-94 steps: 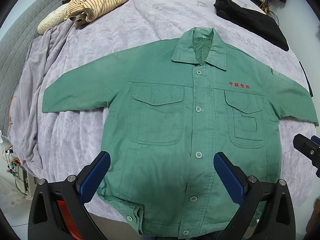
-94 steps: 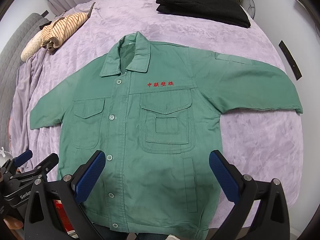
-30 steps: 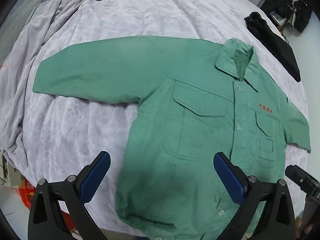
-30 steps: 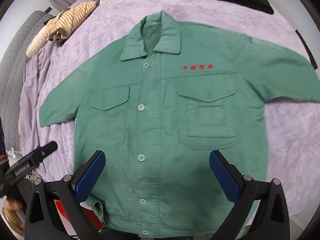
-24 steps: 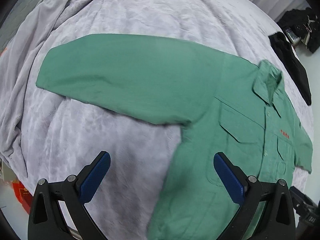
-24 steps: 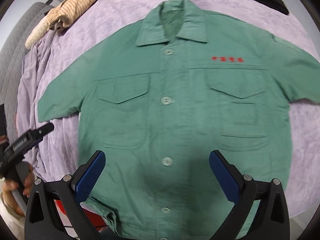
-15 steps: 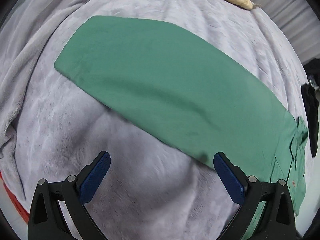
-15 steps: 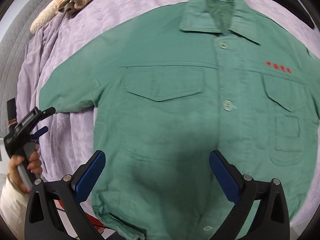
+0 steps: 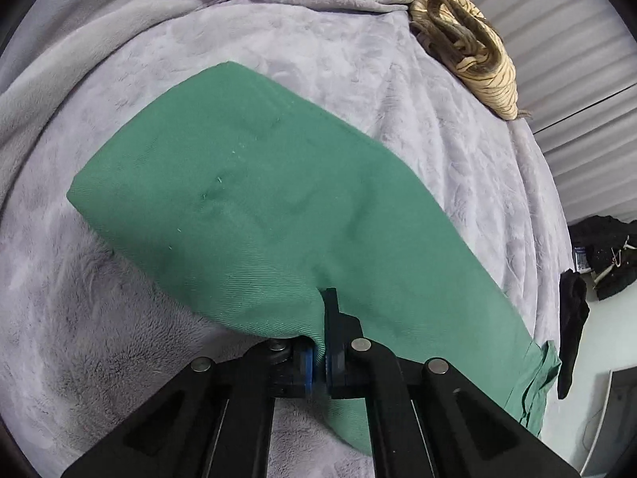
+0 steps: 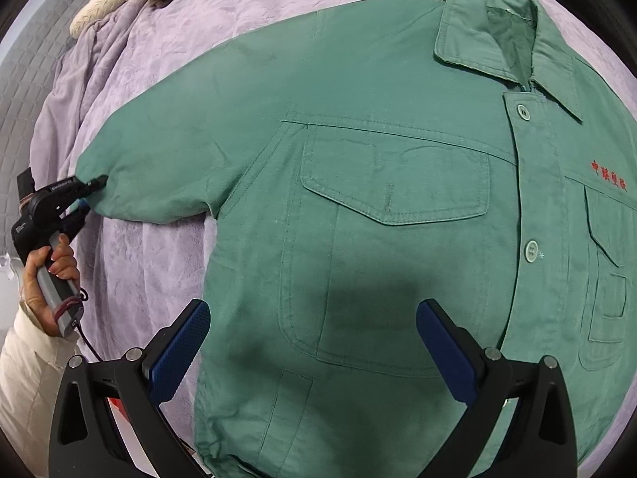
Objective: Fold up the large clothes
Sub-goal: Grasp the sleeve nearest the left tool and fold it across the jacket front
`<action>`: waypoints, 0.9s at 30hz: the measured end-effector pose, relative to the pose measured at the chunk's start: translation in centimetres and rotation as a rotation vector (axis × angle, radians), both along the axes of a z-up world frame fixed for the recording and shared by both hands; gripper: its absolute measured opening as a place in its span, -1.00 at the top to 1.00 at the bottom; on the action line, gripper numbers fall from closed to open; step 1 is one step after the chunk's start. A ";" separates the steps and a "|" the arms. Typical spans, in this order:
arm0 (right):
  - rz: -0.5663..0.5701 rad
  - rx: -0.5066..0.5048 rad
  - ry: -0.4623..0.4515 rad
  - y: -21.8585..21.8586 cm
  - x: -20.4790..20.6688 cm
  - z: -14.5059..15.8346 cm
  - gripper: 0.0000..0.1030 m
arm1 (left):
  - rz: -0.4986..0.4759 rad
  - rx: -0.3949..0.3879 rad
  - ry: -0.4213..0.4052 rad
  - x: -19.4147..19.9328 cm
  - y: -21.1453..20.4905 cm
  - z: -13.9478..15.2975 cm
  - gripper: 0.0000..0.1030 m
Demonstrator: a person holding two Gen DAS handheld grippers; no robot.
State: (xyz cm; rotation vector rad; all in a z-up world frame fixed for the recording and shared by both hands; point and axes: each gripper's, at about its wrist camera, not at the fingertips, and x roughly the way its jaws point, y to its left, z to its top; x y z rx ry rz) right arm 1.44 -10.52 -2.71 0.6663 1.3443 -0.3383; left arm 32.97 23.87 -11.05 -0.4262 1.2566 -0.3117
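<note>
One green jacket (image 10: 398,183), two grippers

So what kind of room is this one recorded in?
Most likely a bedroom: the green jacket is spread on a bed covered by a plush lilac blanket, with a striped garment and dark clothes piled nearby.

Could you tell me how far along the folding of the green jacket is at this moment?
Done: the green jacket lies spread flat, buttoned. In hand: the left gripper has just closed on its sleeve near the cuff; the right gripper hovers open over the body. Left: every fold.
</note>
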 end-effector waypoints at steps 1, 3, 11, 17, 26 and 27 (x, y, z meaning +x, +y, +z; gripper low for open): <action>-0.004 -0.001 -0.010 0.0 -0.1 0.1 -1.00 | -0.023 0.006 -0.026 0.0 -0.7 0.8 0.91; -0.019 -0.006 -0.031 -0.4 -0.6 0.5 -1.00 | -0.081 0.008 -0.091 -0.3 -2.2 3.0 0.91; -0.089 -0.049 -0.134 -3.9 -4.2 2.9 -1.00 | -0.439 -0.082 -0.322 -7.6 -14.2 13.9 0.91; -0.220 -0.090 -0.166 -10.0 -9.8 4.7 -1.00 | -0.738 -0.064 -0.357 -17.0 -28.4 15.0 0.91; -0.421 -0.110 -0.067 -17.4 -20.0 1.8 -1.00 | -0.933 0.302 -0.327 -28.3 -40.8 5.2 0.81; -0.430 -0.108 -0.057 -17.8 -20.8 1.3 -1.00 | -0.951 0.327 -0.311 -28.8 -41.1 4.1 0.34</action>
